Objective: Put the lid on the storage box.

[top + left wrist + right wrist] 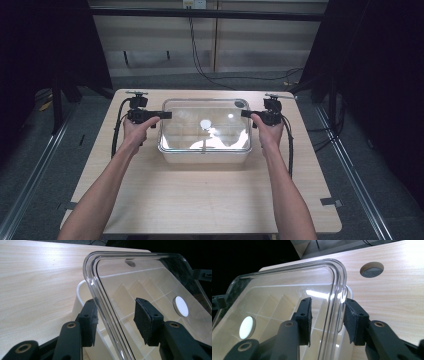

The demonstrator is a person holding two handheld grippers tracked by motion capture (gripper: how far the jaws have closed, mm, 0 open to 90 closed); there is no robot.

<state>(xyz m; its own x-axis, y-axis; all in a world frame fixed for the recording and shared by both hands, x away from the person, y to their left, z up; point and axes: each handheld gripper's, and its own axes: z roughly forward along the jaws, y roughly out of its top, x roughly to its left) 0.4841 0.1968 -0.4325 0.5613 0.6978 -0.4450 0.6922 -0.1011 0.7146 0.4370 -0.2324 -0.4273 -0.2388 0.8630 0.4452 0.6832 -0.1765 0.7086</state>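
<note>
A clear plastic lid with a white round disc lies over a white box with divided compartments, mid-table. My left gripper is at the lid's left edge and my right gripper at its right edge. In the left gripper view the left gripper straddles the lid's rim, one pad beside it and the other standing off. In the right gripper view the right gripper straddles the opposite rim with a gap on the inner side. Both stand open. Whether the lid sits fully on the box I cannot tell.
The light wooden table has bare room in front of the box and to both sides. A round cable hole lies behind the box's right corner. Cables trail from both grippers down along the forearms.
</note>
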